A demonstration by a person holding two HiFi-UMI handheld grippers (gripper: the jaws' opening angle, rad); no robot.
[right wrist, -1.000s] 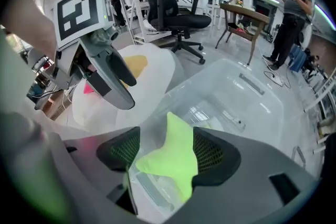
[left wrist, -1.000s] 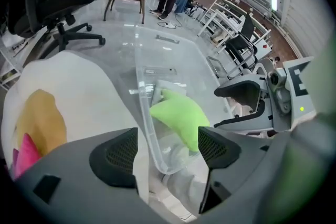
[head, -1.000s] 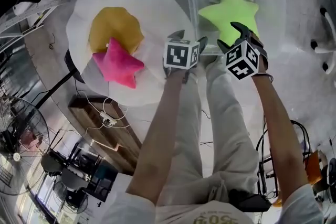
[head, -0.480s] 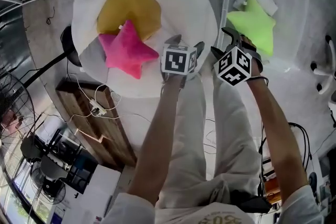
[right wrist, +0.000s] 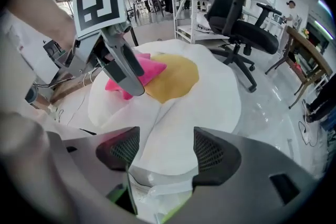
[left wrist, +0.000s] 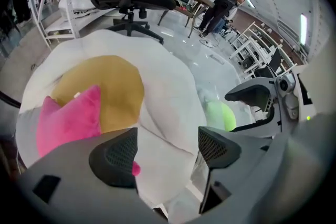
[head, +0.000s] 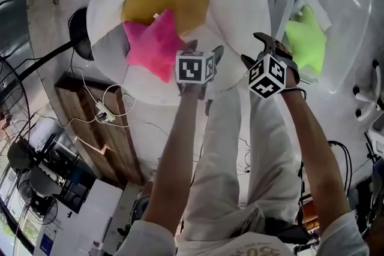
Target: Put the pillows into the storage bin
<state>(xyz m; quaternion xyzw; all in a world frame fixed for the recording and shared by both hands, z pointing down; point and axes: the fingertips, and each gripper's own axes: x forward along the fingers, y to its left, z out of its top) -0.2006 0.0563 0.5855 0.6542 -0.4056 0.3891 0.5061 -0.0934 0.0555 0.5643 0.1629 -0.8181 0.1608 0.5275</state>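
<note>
Bin (head: 353,20) holds green star pillow (head: 307,45); left claw (left wrist: 165,149) and right claw (right wrist: 161,148) gape empty.

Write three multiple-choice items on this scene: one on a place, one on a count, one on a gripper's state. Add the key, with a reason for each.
1. Where does the green star pillow lie?
A. in the clear storage bin
B. on the white cushion
C. in the left gripper

2. How many pillows lie on the white cushion?
A. one
B. two
C. four

3. How do the left gripper's jaws stand?
A. shut on a pillow
B. apart, with nothing held
C. shut on nothing

Key:
1 A: the head view shows it inside the bin's clear walls.
2 B: only the pink star pillow and the yellow round pillow rest there.
3 B: the left gripper view shows a wide gap between the pads, with only the cushion beyond it.
</note>
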